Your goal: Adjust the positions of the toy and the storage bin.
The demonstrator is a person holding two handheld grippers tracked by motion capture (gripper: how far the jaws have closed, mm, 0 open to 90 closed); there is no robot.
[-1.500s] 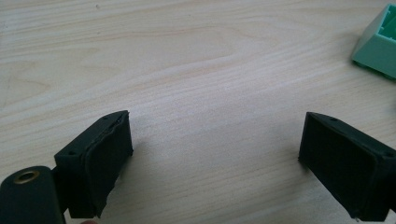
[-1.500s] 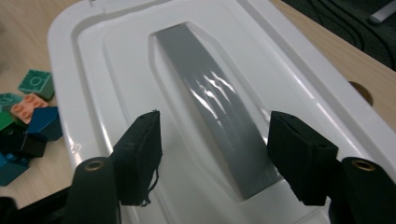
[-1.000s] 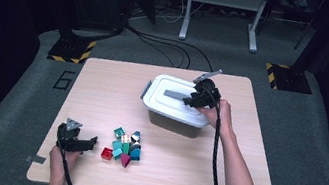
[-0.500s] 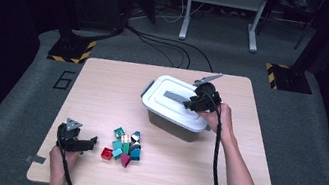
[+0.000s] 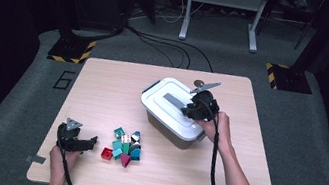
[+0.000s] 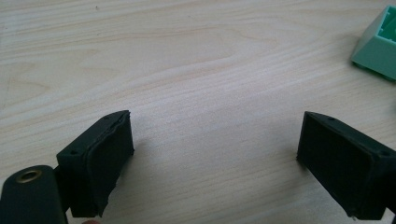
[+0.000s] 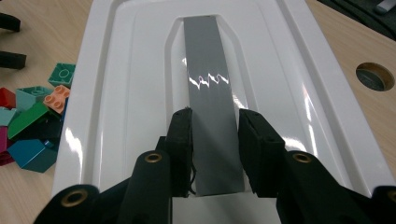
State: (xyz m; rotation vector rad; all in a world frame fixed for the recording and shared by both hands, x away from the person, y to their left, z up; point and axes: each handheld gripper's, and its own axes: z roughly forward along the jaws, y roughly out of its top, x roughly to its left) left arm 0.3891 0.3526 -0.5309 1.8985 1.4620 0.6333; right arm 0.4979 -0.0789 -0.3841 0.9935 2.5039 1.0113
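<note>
A white lidded box [image 5: 168, 118] stands on the wooden table [image 5: 101, 92], right of centre. Its lid [image 7: 140, 84] carries a flat grey handle [image 7: 208, 74]. My right gripper [image 7: 215, 115] sits on the lid; its jaws have just been closing and now press on both sides of that handle. In the high view this right gripper [image 5: 189, 108] lies over the handle's near end. My left gripper [image 5: 91, 144] rests near the front left edge, open, with bare wood between its jaws [image 6: 215, 140]. A pile of coloured bricks [image 5: 124, 145] lies just right of it.
A mint-green brick [image 6: 380, 46] pokes into the left gripper view at top right. A round hole [image 7: 374, 76] in the tabletop sits beyond the box. Dark floor, cables and a metal stand surround the table.
The right gripper has slid a little along the lid toward the grey handle's near end and its jaws have come together on it. The left gripper stays where it was.
</note>
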